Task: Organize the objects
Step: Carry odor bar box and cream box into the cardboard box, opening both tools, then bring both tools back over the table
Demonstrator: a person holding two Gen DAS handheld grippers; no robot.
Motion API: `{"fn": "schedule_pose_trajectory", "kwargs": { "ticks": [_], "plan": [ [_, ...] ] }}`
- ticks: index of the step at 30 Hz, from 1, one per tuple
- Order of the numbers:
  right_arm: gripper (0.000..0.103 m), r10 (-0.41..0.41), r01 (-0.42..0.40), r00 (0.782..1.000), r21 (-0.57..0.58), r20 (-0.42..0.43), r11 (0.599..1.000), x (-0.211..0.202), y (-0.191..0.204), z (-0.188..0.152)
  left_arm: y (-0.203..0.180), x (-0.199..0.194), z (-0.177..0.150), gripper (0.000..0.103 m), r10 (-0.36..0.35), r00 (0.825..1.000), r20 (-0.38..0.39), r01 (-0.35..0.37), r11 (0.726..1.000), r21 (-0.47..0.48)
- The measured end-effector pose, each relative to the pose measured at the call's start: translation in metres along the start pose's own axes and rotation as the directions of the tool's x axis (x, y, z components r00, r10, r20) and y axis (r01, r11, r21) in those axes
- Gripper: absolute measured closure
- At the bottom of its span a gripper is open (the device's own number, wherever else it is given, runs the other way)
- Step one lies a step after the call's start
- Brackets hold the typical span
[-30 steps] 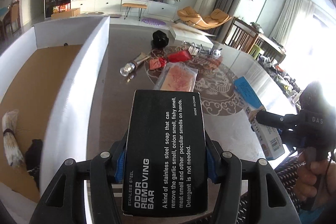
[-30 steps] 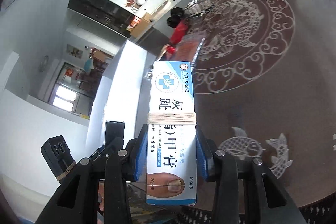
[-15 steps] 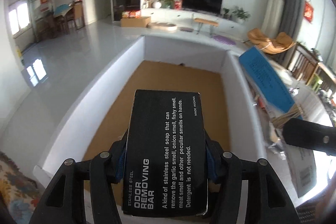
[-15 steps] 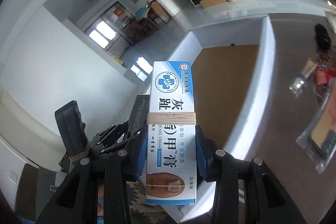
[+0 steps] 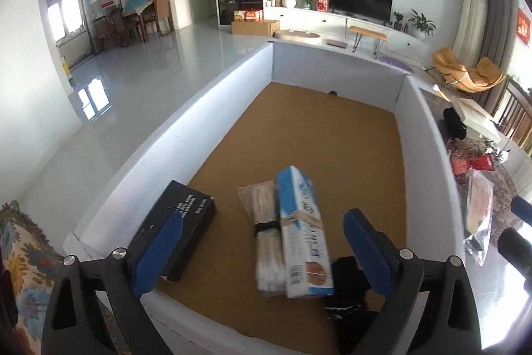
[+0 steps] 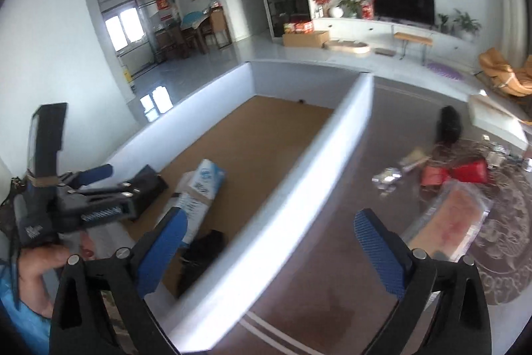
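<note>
A white-walled box (image 5: 186, 135) with a brown cardboard floor fills the left wrist view. In it lie the black odor-removing-bar box (image 5: 179, 232), the blue-and-white nail cream box (image 5: 304, 232), a clear packet of white sticks (image 5: 266, 235) and a small black item (image 5: 347, 283). My left gripper (image 5: 262, 255) is open and empty above the box's near end. My right gripper (image 6: 271, 250) is open and empty over the box's right wall (image 6: 299, 188). The cream box (image 6: 202, 188) and the left gripper (image 6: 89, 198) also show in the right wrist view.
On the dark patterned table right of the box lie red packets (image 6: 455, 173), a clear packaged item (image 6: 449, 222), a black object (image 6: 449, 123), a tube (image 6: 404, 167) and a white box (image 6: 497, 118). A floral cloth (image 5: 20, 258) lies at the near left.
Both grippers have opened and let go: the black bar box and the nail cream box now lie in the white box. The right gripper has swung right, over the wall.
</note>
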State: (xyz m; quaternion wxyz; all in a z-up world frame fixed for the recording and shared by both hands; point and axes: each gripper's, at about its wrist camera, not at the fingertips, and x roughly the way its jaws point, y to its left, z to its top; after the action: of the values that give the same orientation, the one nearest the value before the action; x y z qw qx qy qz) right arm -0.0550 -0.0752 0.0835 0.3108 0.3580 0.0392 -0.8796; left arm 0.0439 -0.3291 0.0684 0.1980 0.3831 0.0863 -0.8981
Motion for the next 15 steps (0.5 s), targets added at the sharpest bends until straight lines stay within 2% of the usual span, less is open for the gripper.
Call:
{"fn": "schedule_pose_trajectory", "kwargs": {
  "ticks": [2,4,8,11,15],
  "plan": [
    [0.0,-0.104,0.104,0.995,0.027,0.0,0.994,-0.015,-0.034,-0.028,-0.018,-0.008,0.0,0.004,-0.068,0.998,0.016,0.068,0.998,0.012],
    [0.0,-0.197,0.2,0.98,0.072,-0.036,0.977,-0.022,-0.077,-0.056,-0.04,-0.016,0.001,0.004,-0.133,0.991,0.027,0.131,0.99,0.041],
    [0.0,-0.364,0.381,0.923,0.165,-0.123,0.91,-0.033,-0.156,-0.108,-0.101,-0.029,-0.001,0.004,-0.261,0.965,0.032,0.254,0.957,0.138],
    [0.0,-0.435,0.466,0.884,0.235,-0.171,0.853,-0.052,-0.201,-0.128,-0.144,-0.041,-0.012,0.004,-0.331,0.944,0.012,0.321,0.923,0.21],
    [0.0,-0.48,0.516,0.856,0.258,-0.195,0.817,-0.071,-0.229,-0.133,-0.196,-0.049,-0.031,0.004,-0.37,0.927,-0.055,0.37,0.884,0.285]
  ]
}}
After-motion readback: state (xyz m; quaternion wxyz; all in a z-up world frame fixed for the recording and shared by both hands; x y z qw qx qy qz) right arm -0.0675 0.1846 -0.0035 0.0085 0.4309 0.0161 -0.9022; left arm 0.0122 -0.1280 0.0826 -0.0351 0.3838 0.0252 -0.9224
